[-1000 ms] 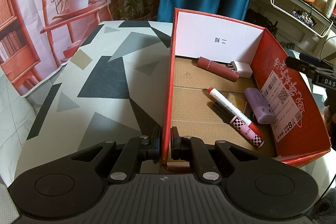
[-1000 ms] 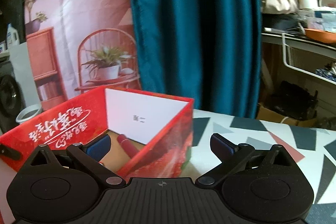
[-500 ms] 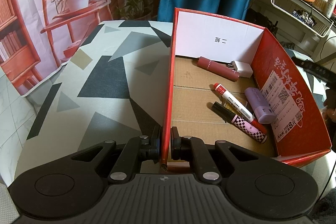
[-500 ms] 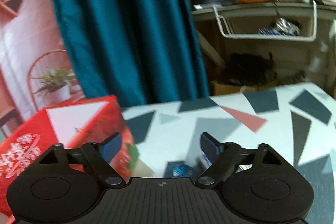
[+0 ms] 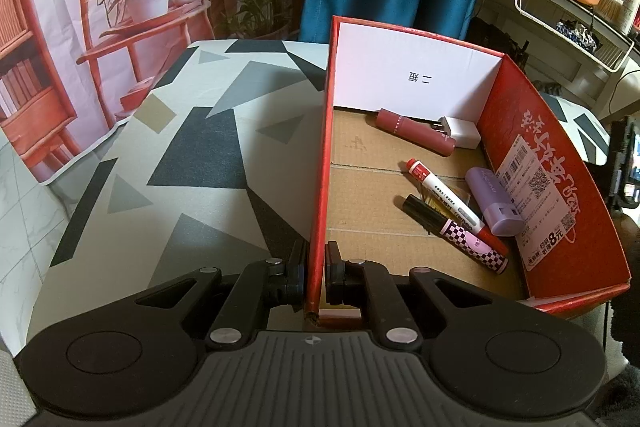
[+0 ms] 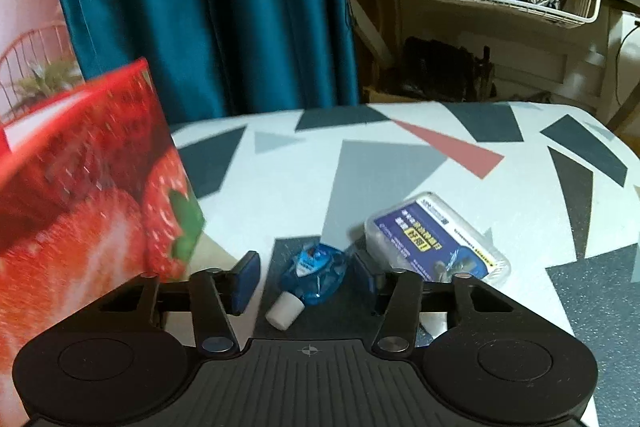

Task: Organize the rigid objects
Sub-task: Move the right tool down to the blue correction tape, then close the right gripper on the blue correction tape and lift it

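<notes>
Geometric-patterned tablecloth (image 6: 400,163) under everything. Left gripper (image 5: 316,277) tilts down, clamped on the red box (image 5: 320,187) wall. Right gripper (image 6: 306,277), angled down, is closing around the blue correction tape (image 6: 316,273), pads not yet pressing. Clear case (image 6: 436,239) crowds its right finger.

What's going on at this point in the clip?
A person is sorting small items into a red cardboard box. The left tongs are clamped on the box's near wall, steadying it; markers, a lilac case and a charger already lie inside. The right tongs are closing around a blue correction tape dispenser on the patterned table, pads not yet pressing it. A clear plastic case waits beside it.
</notes>
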Motion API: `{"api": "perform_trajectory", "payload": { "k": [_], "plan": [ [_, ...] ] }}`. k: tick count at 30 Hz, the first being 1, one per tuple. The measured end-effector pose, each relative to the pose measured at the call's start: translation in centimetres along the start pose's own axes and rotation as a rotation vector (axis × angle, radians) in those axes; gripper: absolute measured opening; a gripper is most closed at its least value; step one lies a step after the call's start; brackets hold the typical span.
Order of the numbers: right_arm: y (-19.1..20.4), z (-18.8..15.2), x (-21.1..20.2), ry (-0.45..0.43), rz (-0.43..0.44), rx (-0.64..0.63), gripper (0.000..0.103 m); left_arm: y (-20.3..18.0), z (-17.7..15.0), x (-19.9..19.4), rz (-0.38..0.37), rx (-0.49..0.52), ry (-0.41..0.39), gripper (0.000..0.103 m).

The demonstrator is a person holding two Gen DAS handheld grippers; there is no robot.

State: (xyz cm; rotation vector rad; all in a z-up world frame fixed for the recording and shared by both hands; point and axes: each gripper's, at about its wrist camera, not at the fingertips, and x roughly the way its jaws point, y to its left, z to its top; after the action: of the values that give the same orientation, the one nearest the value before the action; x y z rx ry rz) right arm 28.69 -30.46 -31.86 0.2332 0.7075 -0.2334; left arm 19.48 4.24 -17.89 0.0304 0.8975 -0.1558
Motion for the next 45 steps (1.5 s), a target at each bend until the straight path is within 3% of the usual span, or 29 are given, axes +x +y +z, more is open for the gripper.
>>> {"api": "perform_trajectory", "payload": {
  "k": [3,17,26,29,45],
  "plan": [
    [0.2,-0.1,0.0,0.000,-0.026,-0.012,0.033,0.1,0.0,0.0,-0.005,-0.004,-0.002,0.010],
    [1.4,-2.4,-3.2,0.040,0.035,-0.115,0.033,0.1,0.0,0.0,-0.004,-0.008,-0.004,0.010],
    [0.8,-3.2,-5.0,0.059,0.052,-0.115,0.033,0.1,0.0,-0.1,-0.006,-0.014,-0.008,0.010],
    [0.3,-3.5,-5.6,0.047,0.033,-0.086,0.033,0.1,0.0,-0.1,-0.005,-0.012,-0.008,0.010],
    [1.3,-1.4,-8.7,-0.059,0.116,-0.067,0.033,0.1,-0.1,-0.1,-0.005,-0.012,-0.008,0.010]
  ]
}}
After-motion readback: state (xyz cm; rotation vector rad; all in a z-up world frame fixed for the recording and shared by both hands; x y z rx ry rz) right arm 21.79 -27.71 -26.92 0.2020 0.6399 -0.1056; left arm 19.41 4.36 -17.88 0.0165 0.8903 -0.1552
